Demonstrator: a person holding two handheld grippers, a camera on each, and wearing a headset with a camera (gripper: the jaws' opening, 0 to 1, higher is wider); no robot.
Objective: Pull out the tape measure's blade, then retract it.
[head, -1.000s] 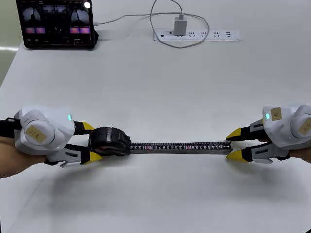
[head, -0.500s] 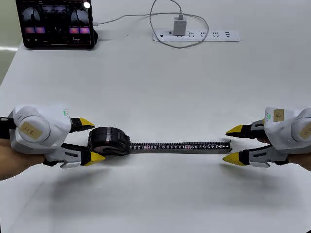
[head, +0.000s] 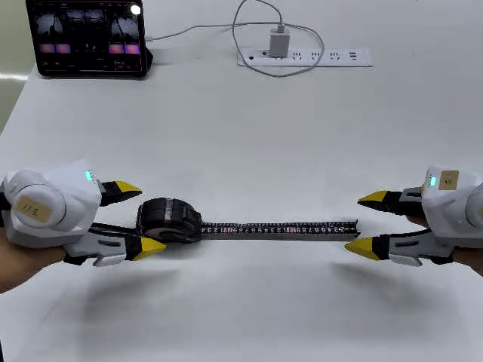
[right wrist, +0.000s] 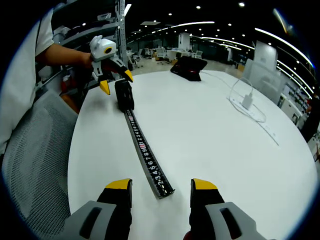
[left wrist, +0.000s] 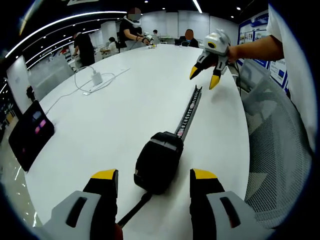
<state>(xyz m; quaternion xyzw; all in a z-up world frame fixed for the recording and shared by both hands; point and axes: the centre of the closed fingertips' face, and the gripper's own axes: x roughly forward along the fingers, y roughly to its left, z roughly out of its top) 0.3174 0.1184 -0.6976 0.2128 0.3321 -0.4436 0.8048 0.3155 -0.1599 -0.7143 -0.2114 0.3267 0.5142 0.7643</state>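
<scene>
Head view: tape measure case point(head: 170, 219) flat on table point(head: 249, 136), blade point(head: 279, 228) extended; left gripper point(head: 142, 216) and right gripper point(head: 364, 224) both gape, clamping nothing.
Left gripper view: jaws straddle the case, likely staged to pin it for retract; whether it's locked is hidden.
Right gripper view: blade end between the jaws, untouched; end detail too small to read.

A white table point(head: 241, 151) carries a tape measure point(head: 170, 219), its blade point(head: 279, 228) out, a tablet point(head: 87, 36) and a power strip point(head: 306, 56).
</scene>
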